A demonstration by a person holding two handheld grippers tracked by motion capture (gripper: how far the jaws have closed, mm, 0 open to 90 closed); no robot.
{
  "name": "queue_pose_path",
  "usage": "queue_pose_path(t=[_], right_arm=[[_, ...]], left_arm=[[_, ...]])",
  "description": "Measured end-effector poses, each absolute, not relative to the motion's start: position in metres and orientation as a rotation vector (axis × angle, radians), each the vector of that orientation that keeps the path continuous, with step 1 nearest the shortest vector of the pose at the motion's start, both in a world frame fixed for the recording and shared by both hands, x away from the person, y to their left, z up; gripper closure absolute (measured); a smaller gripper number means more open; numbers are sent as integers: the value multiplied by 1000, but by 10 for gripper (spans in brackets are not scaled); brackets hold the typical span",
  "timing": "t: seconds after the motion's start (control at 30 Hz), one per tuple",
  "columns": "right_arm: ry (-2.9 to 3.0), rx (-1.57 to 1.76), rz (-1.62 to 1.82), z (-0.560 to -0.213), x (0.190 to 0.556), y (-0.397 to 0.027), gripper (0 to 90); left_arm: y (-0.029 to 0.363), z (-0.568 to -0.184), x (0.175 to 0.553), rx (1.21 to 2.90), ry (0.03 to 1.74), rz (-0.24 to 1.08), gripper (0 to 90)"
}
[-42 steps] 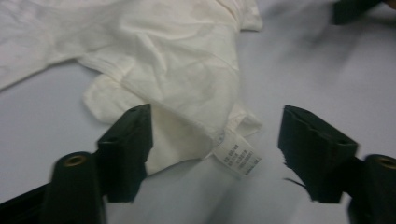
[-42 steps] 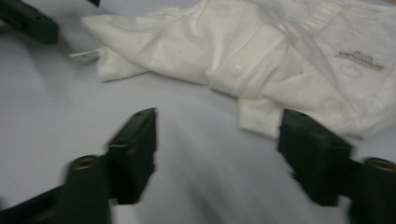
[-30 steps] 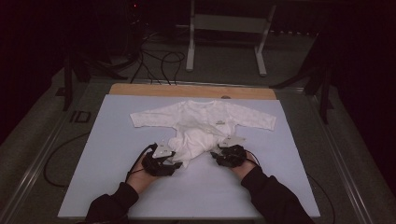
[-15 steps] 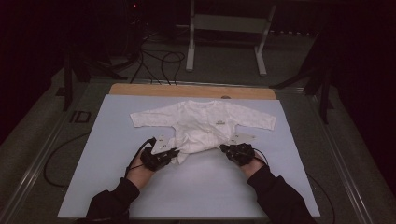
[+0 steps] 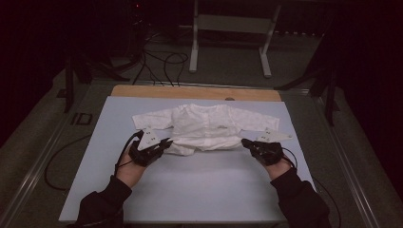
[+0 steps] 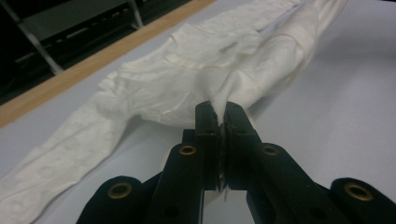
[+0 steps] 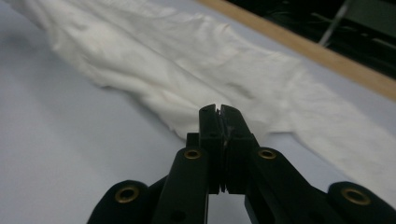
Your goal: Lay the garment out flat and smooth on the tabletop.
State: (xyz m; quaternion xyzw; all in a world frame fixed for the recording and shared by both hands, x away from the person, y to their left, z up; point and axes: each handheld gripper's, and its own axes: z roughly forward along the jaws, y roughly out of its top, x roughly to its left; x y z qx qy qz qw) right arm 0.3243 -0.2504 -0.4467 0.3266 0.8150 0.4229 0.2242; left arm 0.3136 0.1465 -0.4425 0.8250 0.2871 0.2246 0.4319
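A small white cotton baby garment with long sleeves (image 5: pixel 209 126) is lying spread on the pale blue-grey matte table (image 5: pixel 199 190), its sleeves reaching out flat to either side and its lower part bunched into soft folds along the near edge. The fabric is looking thin and crinkled, with a faint embossed pattern on the sleeve in the left tool view and a line of snaps running down the front.

The left black two-jaw tool (image 5: pixel 164 144), held in the person's left hand (image 5: pixel 130 166), is sitting at the garment's near left corner. In its own view the left tool (image 6: pixel 222 112) is clenched on a pinch of the white cloth, which is rising in a small peak from between the flat black jaws; the fabric is pulling up into a taut ridge behind them.

The right black two-jaw tool (image 5: pixel 247 142), held in the right hand (image 5: pixel 280 166), is sitting at the garment's near right corner, under the right sleeve. In its own view the right tool (image 7: pixel 219 111) is closed tight at the garment's hem, its jaws pressed together with a thin edge of cloth caught between them.

Beyond the garment, a light wooden strip (image 5: pixel 195 91) is bordering the table's far edge.
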Motion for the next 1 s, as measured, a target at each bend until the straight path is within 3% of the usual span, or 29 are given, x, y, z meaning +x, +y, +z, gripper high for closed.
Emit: queue_pose_path(t=[0.43, 1.0], right_arm=[[2165, 939, 1263, -421, 333, -262, 890], [2188, 1184, 1122, -458, 454, -236, 890]], left_arm=[[147, -432, 332, 2023, 732, 582, 870], [137, -458, 435, 1984, 954, 595, 866]])
